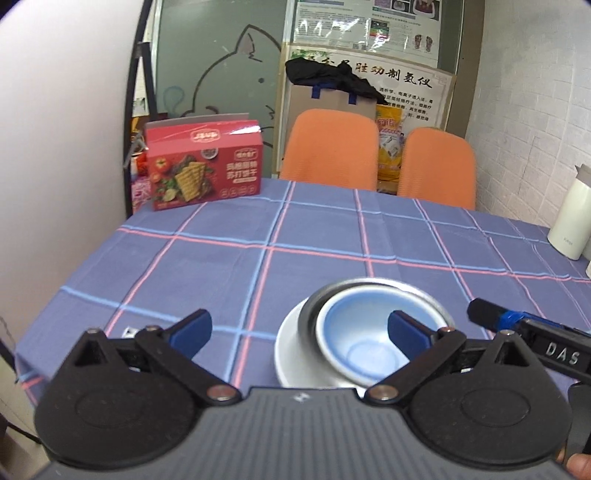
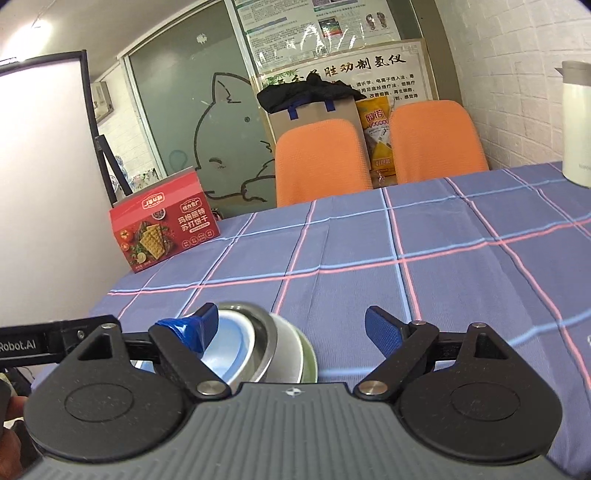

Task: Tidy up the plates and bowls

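Left tongs [image 1: 299, 332] apart | right tongs [image 2: 299, 328] apart | blue bowl [image 1: 364, 332] nested in steel bowl [image 1: 312, 308] on white plate [image 1: 290, 350]

We see a small meeting or break room in a clinic-like office: a table under a checked blue tablecloth [image 1: 332, 236] faces two orange chairs [image 1: 330, 147] set against a frosted glass partition [image 2: 192, 122] bearing a cat drawing. We note printed health posters [image 1: 369, 26] and a Chinese-lettered sign [image 2: 369, 70] on the wall beside white brick [image 1: 535, 122]. A cracker box [image 1: 203, 166], a white kettle [image 1: 570, 218] and a paper bag [image 2: 314, 114] suggest shared everyday use.
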Available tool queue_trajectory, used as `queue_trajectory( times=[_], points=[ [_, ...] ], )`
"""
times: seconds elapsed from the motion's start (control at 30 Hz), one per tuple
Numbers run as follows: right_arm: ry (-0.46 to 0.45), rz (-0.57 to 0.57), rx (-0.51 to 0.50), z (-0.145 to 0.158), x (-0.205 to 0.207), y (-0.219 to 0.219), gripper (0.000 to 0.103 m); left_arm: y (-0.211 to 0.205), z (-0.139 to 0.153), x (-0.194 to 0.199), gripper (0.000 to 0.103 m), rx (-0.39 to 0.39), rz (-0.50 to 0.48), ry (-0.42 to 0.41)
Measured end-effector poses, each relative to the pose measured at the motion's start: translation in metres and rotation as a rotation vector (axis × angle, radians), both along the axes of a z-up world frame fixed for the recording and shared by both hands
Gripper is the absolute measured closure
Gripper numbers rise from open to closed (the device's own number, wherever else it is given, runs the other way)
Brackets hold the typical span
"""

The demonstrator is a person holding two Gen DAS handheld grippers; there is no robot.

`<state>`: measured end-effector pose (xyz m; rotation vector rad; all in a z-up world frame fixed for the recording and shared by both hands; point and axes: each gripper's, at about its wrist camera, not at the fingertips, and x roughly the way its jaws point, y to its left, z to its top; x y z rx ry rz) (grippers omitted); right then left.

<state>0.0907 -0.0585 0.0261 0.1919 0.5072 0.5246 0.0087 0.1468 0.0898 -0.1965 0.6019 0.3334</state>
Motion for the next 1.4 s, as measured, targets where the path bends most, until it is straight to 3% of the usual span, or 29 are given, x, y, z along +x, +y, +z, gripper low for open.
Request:
queue_trajectory(
  times=[0.17, 0.47, 0.77, 1.17, 1.4],
  points=[
    [0.009, -0.022, -0.004, -0.006, -0.025, -0.010, 0.029, -0.013, -0.011, -0.022, 0.003, 0.016, -0.006, 0.004],
    [-0.004, -0.052, -0.008, -0.019, -0.065, -0.032, 0.029, -0.059, -0.044, -0.044, 0.003, 0.064, -0.108, 0.071],
    [-0.040, -0.027, -0.028, -0.013, -0.077, -0.030, 0.029, -0.068, -0.044, -0.053, 0.003, 0.090, -0.112, 0.064],
    [0.011, -0.008, -0.069, -0.026, -0.077, -0.032, 0.028, -0.069, -0.054, -0.047, 0.003, 0.073, -0.120, 0.112],
    [0.044, -0.004, -0.068, -0.033, -0.073, -0.031, 0.028, -0.065, -0.058, -0.044, 0.003, 0.049, -0.128, 0.098]
  ],
)
